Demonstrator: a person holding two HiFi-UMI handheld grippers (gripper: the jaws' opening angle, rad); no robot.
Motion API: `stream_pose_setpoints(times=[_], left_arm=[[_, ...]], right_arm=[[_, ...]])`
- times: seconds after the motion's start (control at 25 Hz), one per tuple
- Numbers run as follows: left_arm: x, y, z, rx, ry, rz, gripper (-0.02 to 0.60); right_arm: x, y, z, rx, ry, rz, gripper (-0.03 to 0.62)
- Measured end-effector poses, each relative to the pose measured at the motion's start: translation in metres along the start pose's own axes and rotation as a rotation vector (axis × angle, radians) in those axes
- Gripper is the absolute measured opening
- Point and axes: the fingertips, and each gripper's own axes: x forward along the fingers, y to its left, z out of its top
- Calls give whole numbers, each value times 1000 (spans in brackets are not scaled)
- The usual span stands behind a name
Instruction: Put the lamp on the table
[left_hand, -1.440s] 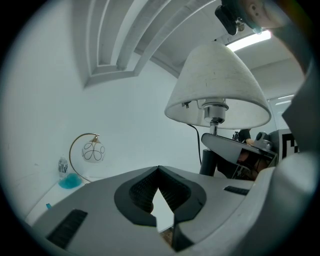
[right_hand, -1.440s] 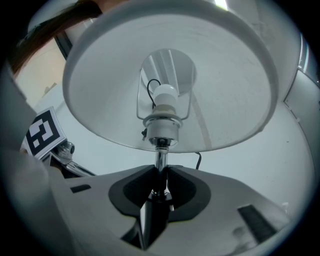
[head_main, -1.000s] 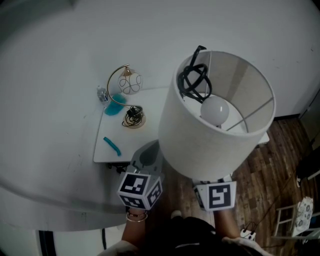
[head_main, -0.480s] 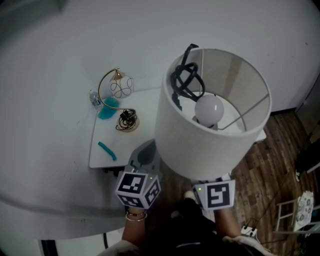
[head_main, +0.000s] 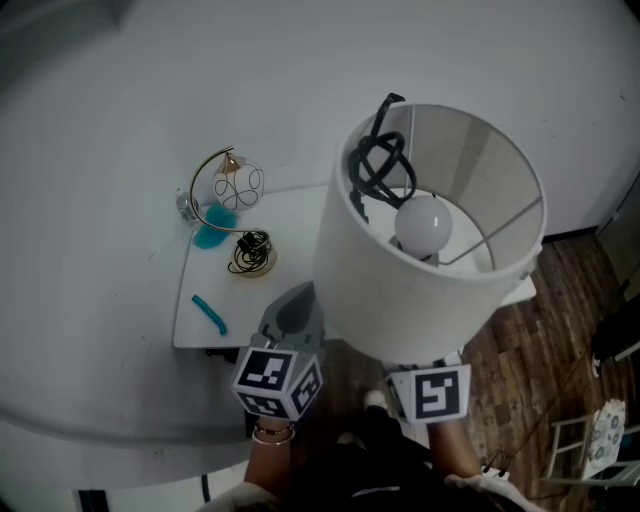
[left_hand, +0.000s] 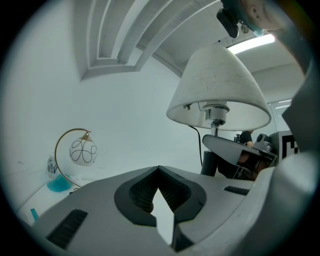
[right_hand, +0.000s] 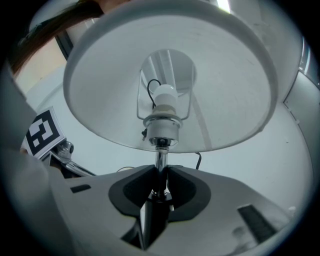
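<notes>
The lamp (head_main: 400, 290) has a wide white shade, a round bulb (head_main: 423, 222) and a black cord (head_main: 378, 165) bundled inside the shade. It hangs in the air over the near right edge of the white table (head_main: 295, 225). My right gripper (right_hand: 160, 172) is shut on the lamp's thin metal stem (right_hand: 160, 159) just under the socket. Only its marker cube (head_main: 432, 392) shows under the shade in the head view. My left gripper (left_hand: 159, 168) is shut with nothing in it, to the left of the lamp (left_hand: 217, 85), pointing at the table.
A small gold arc lamp with a glass globe (head_main: 236, 185) stands at the table's far left, with a coiled cord (head_main: 250, 252) on its base. A teal item (head_main: 210, 237) and a teal strip (head_main: 210, 313) lie nearby. Wooden floor (head_main: 545, 330) lies to the right, a white wall behind.
The lamp stays held in my right gripper, roughly in place. The table and the small gold lamp have slid slightly left and down in the head view.
</notes>
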Motion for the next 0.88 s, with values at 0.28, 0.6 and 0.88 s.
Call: stream_pose_setpoints(times=[0.28, 0.6, 0.88], left_arm=[[26, 9, -2, -7, 3, 19, -6], [52, 19, 3, -6, 5, 44, -5], [75, 24, 2, -1, 8, 56, -6]], right_arm=[[24, -14, -13, -5, -5, 16, 80], [47, -31, -28, 13, 9, 26, 80], [63, -45, -41, 20, 13, 33, 78]])
